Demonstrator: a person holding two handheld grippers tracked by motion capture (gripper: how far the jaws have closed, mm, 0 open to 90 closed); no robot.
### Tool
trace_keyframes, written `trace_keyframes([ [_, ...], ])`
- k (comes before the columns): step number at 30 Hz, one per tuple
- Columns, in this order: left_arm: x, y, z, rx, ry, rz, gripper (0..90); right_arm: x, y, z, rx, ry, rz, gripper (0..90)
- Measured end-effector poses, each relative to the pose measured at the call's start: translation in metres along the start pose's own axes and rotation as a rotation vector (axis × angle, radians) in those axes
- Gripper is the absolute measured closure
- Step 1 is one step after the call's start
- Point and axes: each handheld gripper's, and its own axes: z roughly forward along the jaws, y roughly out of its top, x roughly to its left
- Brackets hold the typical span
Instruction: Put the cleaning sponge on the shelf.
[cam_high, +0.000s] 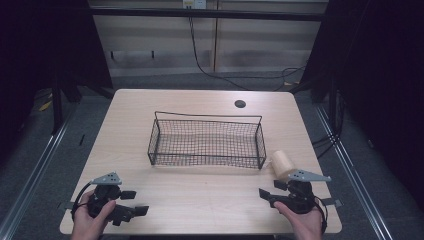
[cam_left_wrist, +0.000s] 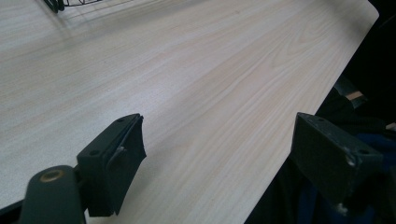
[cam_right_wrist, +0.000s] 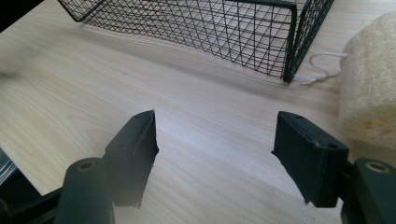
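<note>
The loofah (cam_high: 281, 163) lies on the table (cam_high: 200, 200) just ahead and slightly left of the right gripper (cam_high: 267, 192), clear of its jaws, touching or nearly touching the basket's (cam_high: 206, 141) right end; its string loops toward the basket corner in the right gripper view. The right gripper's jaws stand apart with bare tabletop between them. The left gripper (cam_high: 135, 202) sits near the table's near edge, jaws wide, nothing between them. Open tabletop runs between both grippers and ahead to the basket's near wall.
</note>
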Motion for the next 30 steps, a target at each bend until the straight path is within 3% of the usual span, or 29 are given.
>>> trace_keyframes([
  [3, 0.000, 0.000, -0.001, -0.004, 0.000, 0.002, 17.4, -0.002, 0.002, -0.001, 0.017, 0.016, -0.005, 29.8],
  [7, -0.001, 0.000, -0.002, -0.011, 0.002, -0.005, 17.4, -0.006, 0.005, -0.004, 0.000, 0.014, 0.003, 27.9],
  [14, 0.000, 0.000, -0.003, -0.012, 0.001, 0.004, 17.4, -0.008, 0.006, -0.016, -0.020, 0.046, 0.053, 27.9],
  [19, 0.000, 0.001, -0.003, -0.015, 0.003, 0.000, 17.4, -0.005, 0.007, -0.024, -0.029, 0.045, 0.049, 29.0],
  [26, 0.000, 0.000, -0.001, -0.008, 0.000, -0.003, 17.4, -0.013, 0.023, -0.045, -0.025, 0.031, 0.056, 38.5],
  [30, 0.000, 0.001, 0.000, -0.003, 0.001, 0.002, 17.4, -0.015, 0.033, -0.051, 0.001, 0.022, 0.028, 40.0],
])
